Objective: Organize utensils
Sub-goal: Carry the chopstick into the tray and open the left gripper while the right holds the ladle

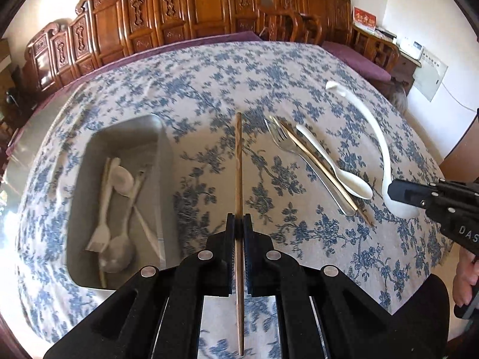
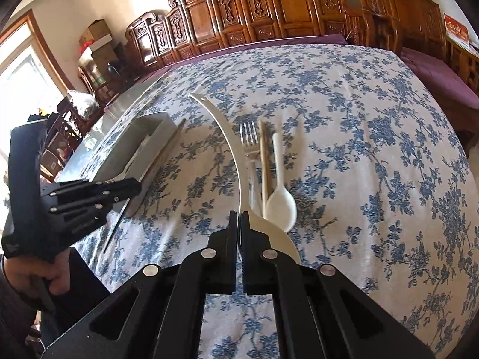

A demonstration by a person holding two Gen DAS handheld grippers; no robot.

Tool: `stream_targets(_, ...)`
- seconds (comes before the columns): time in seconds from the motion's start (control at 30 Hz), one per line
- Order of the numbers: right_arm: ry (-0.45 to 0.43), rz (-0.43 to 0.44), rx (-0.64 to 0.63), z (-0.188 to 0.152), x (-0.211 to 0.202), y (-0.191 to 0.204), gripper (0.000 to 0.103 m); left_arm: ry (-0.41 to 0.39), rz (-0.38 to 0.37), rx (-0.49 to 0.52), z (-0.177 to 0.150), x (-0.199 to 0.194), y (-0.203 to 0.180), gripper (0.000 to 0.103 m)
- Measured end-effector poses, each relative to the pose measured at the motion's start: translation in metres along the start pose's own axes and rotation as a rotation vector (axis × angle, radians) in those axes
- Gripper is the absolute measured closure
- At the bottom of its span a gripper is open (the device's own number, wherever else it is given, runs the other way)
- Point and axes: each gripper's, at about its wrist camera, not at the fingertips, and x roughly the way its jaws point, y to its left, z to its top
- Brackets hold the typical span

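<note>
My left gripper point(image 1: 238, 220) is shut on a brown wooden chopstick point(image 1: 238, 155) and holds it above the tablecloth, right of the grey metal tray point(image 1: 119, 137). The tray holds white spoons, a white fork and sticks. My right gripper point(image 2: 239, 218) is shut on the bowl end of a long white ladle point(image 2: 230, 137), whose handle curves away over the cloth. The ladle point(image 1: 380, 137) and right gripper point(image 1: 398, 193) also show in the left wrist view. Beside the ladle lie a clear fork point(image 2: 250, 140), a second chopstick point(image 2: 265, 161) and a white spoon point(image 2: 280, 197).
A blue floral cloth point(image 2: 374, 149) covers the table. Carved wooden chairs point(image 1: 179, 15) and a purple cushioned bench point(image 2: 443, 80) line the far side. The left gripper point(image 2: 89, 197) and the tray point(image 2: 140, 137) sit left in the right wrist view.
</note>
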Motion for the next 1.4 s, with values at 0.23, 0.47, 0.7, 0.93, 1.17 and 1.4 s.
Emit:
stream_targets(0.23,0.005,0.027,-0.015,0.001,0.003,0.034,0.1,-0.058,0.005,-0.03,0.003,-0.03,0.037,0.099)
stream_targets(0.47,0.012,0.075,-0.028,0.008,0.015,0.073,0.1,-0.089,0.0,-0.075,0.013,-0.043,0.082,0.099)
stream_targets(0.7,0.021,0.101,-0.03,0.012,0.031,0.097,0.1,-0.01,-0.03,-0.157,0.023,-0.009,0.124,0.099)
stream_targets(0.93,0.04,0.105,-0.017,0.015,0.042,0.092,0.1,0.044,-0.013,-0.15,0.03,0.023,0.138,0.099)
stream_targets(1.17,0.04,0.109,0.007,0.017,0.05,0.081,0.1,0.079,-0.004,-0.14,0.032,0.043,0.134,0.099)
stream_targets(1.4,0.044,0.118,-0.002,0.02,0.054,0.09,0.099,0.108,-0.009,-0.135,0.026,0.055,0.134,0.099)
